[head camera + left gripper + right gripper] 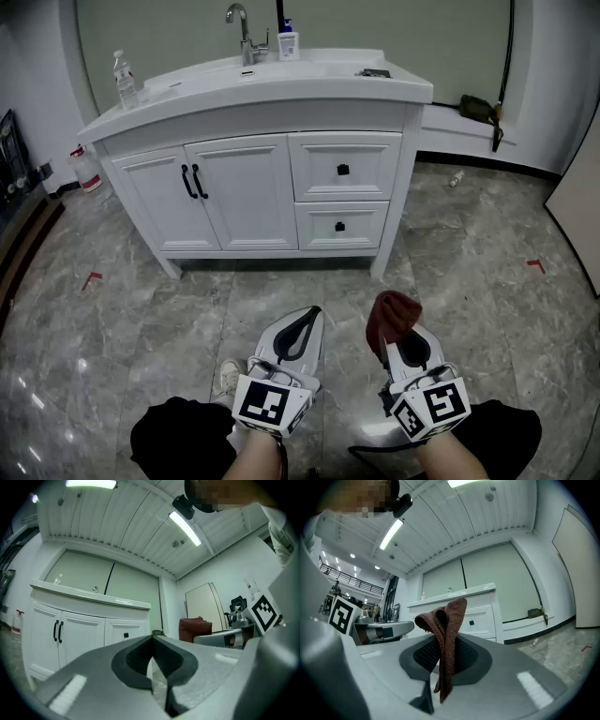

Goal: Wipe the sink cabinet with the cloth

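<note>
The right tongs [445,654] are clamped on a dark red cloth [448,625], which stands bunched above the jaws and hangs down between them. The left tongs [153,643] are pressed together at the tips, with nothing between them. Both are held low over the grey marble floor [469,272], well short of the white sink cabinet [253,187]. On its worktop [309,84], a water bottle [126,81] stands near the left end. A faucet [242,33] and a soap bottle [288,40] stand at the rear edge.
</note>
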Action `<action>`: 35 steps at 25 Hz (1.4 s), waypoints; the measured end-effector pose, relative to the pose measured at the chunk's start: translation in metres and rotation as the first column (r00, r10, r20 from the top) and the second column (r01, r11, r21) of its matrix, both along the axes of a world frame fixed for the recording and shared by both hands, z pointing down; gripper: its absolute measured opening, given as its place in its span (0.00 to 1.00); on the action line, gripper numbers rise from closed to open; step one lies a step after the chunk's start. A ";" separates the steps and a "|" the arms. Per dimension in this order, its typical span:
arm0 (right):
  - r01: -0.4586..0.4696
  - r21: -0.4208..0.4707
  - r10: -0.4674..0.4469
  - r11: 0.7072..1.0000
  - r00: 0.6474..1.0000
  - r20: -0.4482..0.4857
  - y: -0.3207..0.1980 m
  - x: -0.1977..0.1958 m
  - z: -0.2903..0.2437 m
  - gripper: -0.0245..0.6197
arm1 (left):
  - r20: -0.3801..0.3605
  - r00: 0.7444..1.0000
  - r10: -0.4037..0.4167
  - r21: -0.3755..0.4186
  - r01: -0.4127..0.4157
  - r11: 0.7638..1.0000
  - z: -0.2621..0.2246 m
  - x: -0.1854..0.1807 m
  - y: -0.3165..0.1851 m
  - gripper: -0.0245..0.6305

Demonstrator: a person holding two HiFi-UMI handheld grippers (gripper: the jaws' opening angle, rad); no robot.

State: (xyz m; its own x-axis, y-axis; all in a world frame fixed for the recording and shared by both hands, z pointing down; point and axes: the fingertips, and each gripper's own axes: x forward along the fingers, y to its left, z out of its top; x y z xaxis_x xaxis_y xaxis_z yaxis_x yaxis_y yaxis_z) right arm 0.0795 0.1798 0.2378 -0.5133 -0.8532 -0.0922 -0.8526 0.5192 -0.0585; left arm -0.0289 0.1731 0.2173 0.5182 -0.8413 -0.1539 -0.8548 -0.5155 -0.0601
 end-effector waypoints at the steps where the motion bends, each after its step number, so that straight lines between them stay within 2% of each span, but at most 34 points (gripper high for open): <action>1: 0.003 -0.005 -0.003 1.000 1.000 0.007 0.000 0.000 0.002 0.16 | -0.004 1.000 0.001 0.001 -0.001 1.000 0.001 0.000 0.000 0.04; 8: 0.001 -0.038 0.000 0.999 0.999 0.040 -0.002 0.002 0.008 0.16 | -0.013 1.000 -0.002 0.002 0.002 1.000 0.001 0.000 -0.001 0.04; 17: -0.041 -0.071 0.047 0.997 0.995 0.086 -0.030 0.009 0.017 0.16 | -0.074 0.997 -0.007 0.013 0.008 1.000 0.001 -0.004 -0.031 0.04; 26: -0.097 -0.070 0.106 0.993 0.985 0.134 -0.104 0.012 0.006 0.16 | -0.113 0.993 -0.041 -0.011 0.040 0.999 0.011 -0.020 -0.097 0.04; 35: -0.046 -0.075 0.058 0.996 0.985 0.164 -0.199 -0.020 -0.009 0.16 | -0.124 0.988 -0.095 0.018 0.098 0.995 -0.018 -0.047 -0.181 0.04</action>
